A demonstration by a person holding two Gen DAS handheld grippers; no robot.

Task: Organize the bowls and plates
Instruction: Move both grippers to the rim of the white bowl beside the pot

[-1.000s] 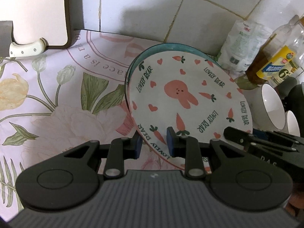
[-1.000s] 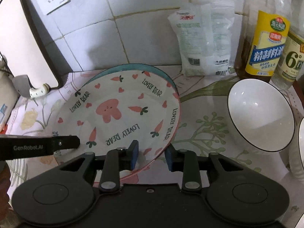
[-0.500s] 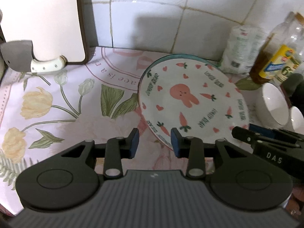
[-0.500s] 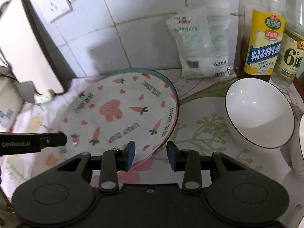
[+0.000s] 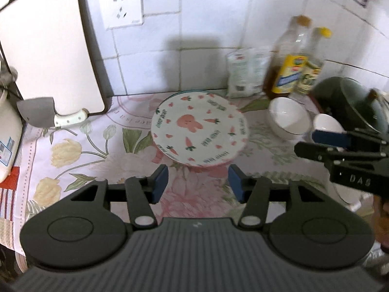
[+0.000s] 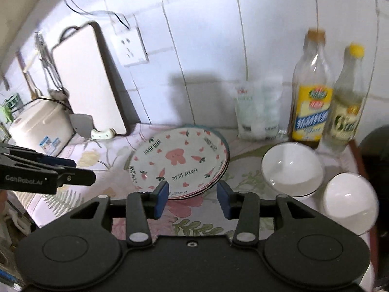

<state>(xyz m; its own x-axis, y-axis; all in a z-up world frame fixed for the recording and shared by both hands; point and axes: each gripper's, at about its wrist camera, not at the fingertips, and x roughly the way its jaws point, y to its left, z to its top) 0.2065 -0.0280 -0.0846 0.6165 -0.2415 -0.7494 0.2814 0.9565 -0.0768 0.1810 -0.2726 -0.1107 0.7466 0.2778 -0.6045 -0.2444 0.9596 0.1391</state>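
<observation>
Left gripper (image 5: 198,182) nearest, jaws spread, just been opening, nothing between. Right gripper (image 6: 192,199) likewise released, jaws just been opening, empty. Rabbit plate (image 5: 199,127) just beyond both, atop plate stack on floral cloth (image 5: 80,150). Two white bowls (image 6: 291,168) right of plate. Bottles (image 6: 312,102) behind bowls; labels blurred, contents unclear.

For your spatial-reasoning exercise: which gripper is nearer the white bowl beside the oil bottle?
Right. The right gripper hangs just left of the white bowl; the left gripper sits beyond the rabbit plate.
</observation>
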